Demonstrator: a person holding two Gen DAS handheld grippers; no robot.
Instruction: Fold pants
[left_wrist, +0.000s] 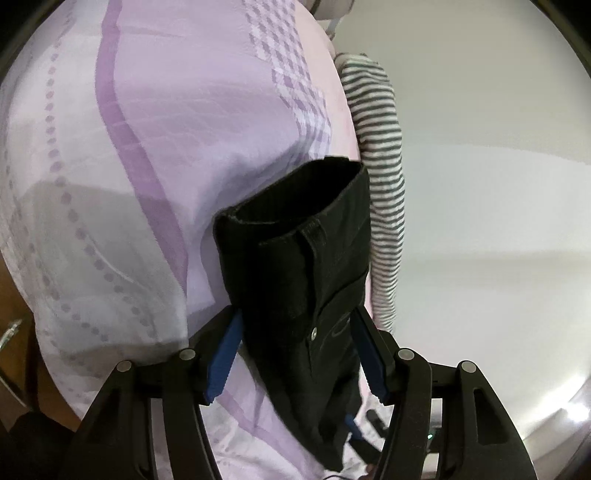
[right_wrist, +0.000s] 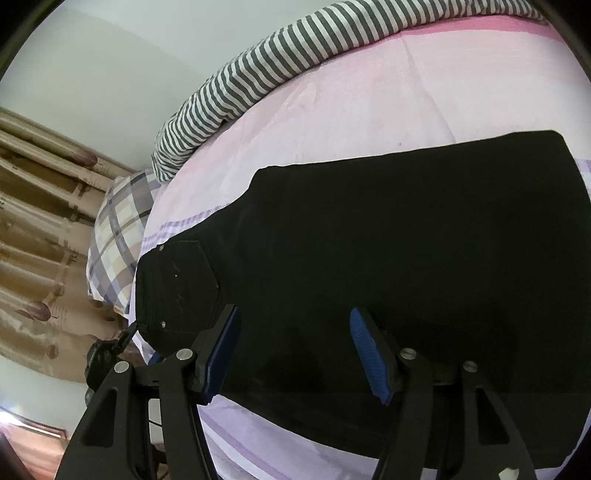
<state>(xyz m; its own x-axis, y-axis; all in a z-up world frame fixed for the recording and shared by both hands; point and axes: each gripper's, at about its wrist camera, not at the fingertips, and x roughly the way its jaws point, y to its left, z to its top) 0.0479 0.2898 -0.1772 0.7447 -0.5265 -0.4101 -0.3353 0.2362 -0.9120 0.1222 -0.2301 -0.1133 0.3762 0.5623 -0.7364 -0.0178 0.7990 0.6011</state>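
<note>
Black pants (right_wrist: 388, 258) lie folded lengthwise on a pink and lilac bedsheet (right_wrist: 351, 103), back pocket (right_wrist: 181, 280) at the waist end on the left. My right gripper (right_wrist: 295, 332) is open, jaws wide apart just above the pants' near edge, holding nothing. In the left wrist view the waistband end of the pants (left_wrist: 295, 240) lies between the blue pads of my left gripper (left_wrist: 295, 332), which is open and straddles the fabric without clamping it.
A grey-and-white striped blanket (right_wrist: 266, 66) is bunched along the far edge of the bed, and shows in the left wrist view (left_wrist: 380, 166). A plaid pillow (right_wrist: 118, 236) lies at the left. Brown curtains (right_wrist: 37, 221) hang beyond it.
</note>
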